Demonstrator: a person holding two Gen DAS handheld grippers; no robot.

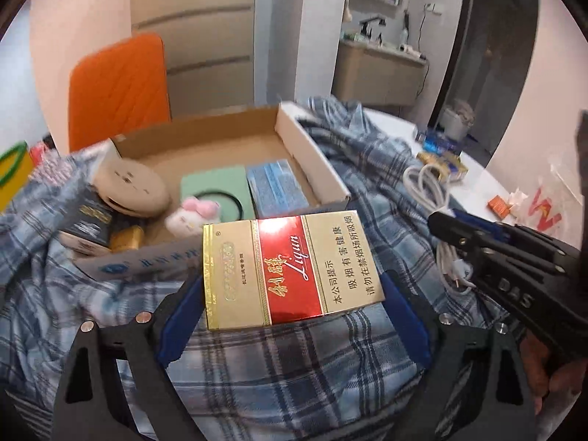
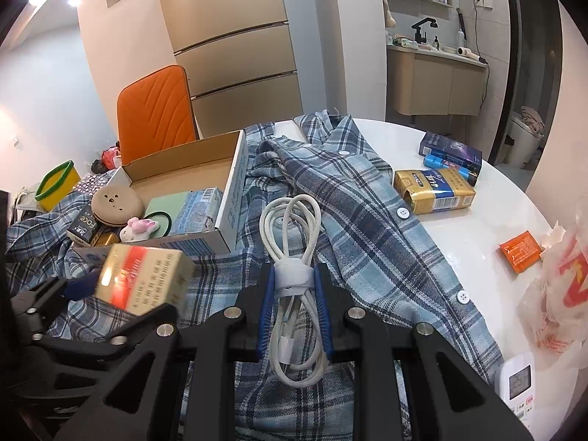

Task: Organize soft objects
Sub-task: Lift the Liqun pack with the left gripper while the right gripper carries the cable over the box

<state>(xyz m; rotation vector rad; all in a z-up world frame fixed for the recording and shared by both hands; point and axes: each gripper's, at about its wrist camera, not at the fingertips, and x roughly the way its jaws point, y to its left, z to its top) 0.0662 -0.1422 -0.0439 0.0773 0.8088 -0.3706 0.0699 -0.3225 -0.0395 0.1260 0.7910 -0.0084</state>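
Two items were held at once: the red-and-gold carton [image 1: 290, 268] was clamped in the left gripper [image 1: 294, 316] at lower centre, the coiled white cable [image 2: 292, 286] pinched by the right gripper [image 2: 293, 312]. Both were best lowered level into the cardboard box [image 2: 235, 198] at centre left, atop the plaid shirt [image 2: 367, 213].

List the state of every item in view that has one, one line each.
left gripper: shut on the red-and-gold cigarette pack, held above the shirt
right gripper: shut on the white cable, bundled with a wrap
cardboard box: open, partly filled
plaid shirt: unfolded, spread over the table
blue-and-gold pack: lying flat on the table
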